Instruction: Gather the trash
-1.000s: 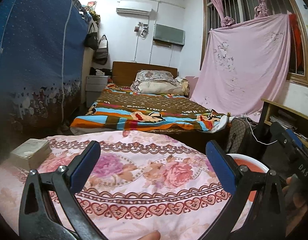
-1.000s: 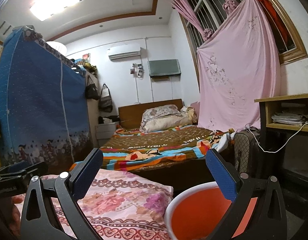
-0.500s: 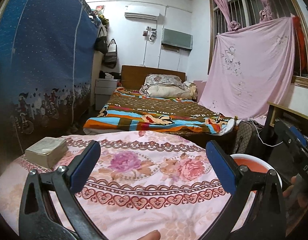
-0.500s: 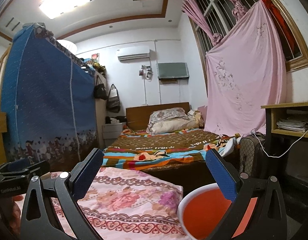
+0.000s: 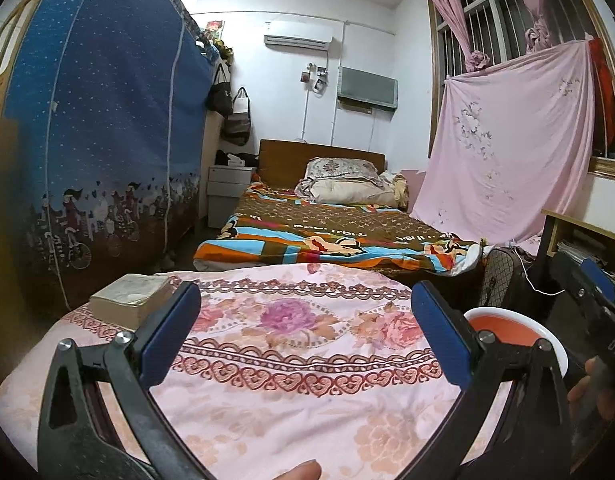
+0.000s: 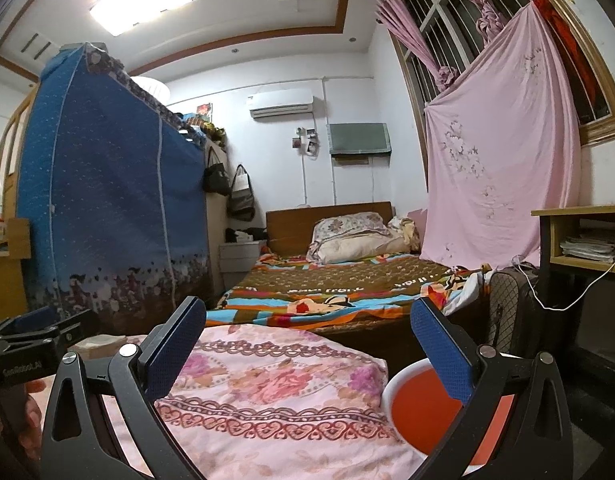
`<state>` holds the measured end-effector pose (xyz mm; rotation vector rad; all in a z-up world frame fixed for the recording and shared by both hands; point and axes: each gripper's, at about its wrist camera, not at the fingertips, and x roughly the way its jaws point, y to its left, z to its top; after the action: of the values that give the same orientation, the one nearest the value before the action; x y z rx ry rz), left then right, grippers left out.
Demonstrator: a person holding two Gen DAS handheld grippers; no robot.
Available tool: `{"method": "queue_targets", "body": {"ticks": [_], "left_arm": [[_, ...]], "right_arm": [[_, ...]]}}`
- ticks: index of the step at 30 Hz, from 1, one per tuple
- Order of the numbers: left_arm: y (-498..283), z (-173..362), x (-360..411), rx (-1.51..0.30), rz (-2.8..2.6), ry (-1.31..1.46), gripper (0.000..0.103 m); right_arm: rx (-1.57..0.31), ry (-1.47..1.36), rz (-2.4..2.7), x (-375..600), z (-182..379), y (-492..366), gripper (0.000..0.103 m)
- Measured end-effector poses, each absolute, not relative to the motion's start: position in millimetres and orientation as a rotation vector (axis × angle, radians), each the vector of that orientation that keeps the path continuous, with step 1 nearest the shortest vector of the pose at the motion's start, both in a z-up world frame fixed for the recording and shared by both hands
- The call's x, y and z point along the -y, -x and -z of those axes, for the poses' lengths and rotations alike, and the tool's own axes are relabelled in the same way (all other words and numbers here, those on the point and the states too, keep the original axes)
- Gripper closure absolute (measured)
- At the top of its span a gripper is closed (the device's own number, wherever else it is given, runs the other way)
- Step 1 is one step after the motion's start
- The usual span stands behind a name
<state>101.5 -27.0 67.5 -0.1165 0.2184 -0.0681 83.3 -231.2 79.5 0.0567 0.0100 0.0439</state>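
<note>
— So where are we with the trash?

— Nothing's in hand. Both sets of tongs are spread wide with nothing between them: the left tongs [image 5: 303, 328] over the flowered surface [image 5: 307, 392], the right tongs [image 6: 307, 344] out by its right edge, above the bucket [image 6: 419, 412].

— That red bucket's for the rubbish?

— My guess, yes. It stands just off the right edge of the surface; from the left view you see its white rim and red inside [image 5: 507, 322]. What I can see of it looks empty, though the right tongs hide part.

— And the trash itself?

— I can't spot any. The only thing lying on the cloth is a box [image 5: 129, 300] at the far left corner, partly behind the left tongs. Whether that counts as trash, I couldn't say.

— So what's next?

— Looking, I'd judge: tip the tongs down and find something to pick up, then carry it to the bucket.

— Anything changed in the last second?

— Both cameras have tilted up. More ceiling and wall shows, and the box and bucket sit fuller in the left view. The tongs were just as wide apart then.
</note>
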Motion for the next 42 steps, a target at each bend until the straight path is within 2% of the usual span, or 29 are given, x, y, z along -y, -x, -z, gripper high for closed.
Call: {"method": "queue_targets", "body": {"ticks": [16,42], "left_arm": [[-76,-59,8,-0.207,0.050,0.110,0.011],[-52,-12,-3,-0.233,0.033,0.094,0.011]], "right_arm": [[0.000,-0.047,-0.046,213,-74,-57,0.000],[-0.039,-0.018,-0.033,200,-20,-33,0.000]]}}
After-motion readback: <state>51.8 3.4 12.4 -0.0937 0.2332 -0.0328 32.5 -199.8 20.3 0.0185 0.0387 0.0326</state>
